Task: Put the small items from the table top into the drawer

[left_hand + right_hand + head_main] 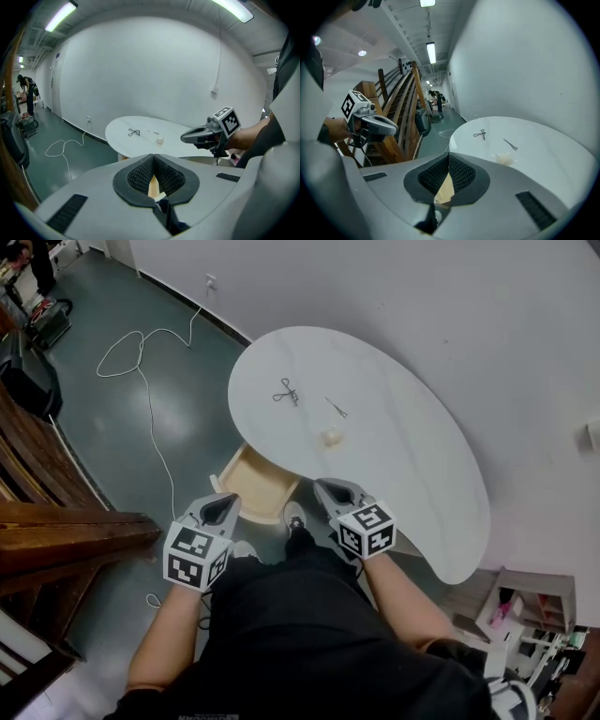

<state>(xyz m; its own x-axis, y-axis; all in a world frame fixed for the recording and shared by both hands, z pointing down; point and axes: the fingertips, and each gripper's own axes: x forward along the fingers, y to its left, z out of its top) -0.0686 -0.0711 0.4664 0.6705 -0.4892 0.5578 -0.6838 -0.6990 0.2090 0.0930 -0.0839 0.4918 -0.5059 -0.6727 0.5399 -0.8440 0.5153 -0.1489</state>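
Observation:
Three small items lie on the white oval table (403, 437): a dark scissor-like tool (286, 393) (134, 132) (480, 134), a thin metal pick (337, 408) (510, 144), and a pale lump (331, 436) (160, 139) (505, 159). A wooden drawer (255, 484) stands open under the table's near edge. My left gripper (225, 503) (153, 157) is shut and empty, held just left of the drawer. Beside the table's near rim, my right gripper (328, 488) (449, 157) is also shut with nothing in it. Both are well short of the items.
A white cable (141, 371) loops across the green floor at left. Dark wooden stairs (56, 531) and black gear (28, 381) stand at far left. The wall runs close behind the table. A small shelf (525, 610) sits at lower right.

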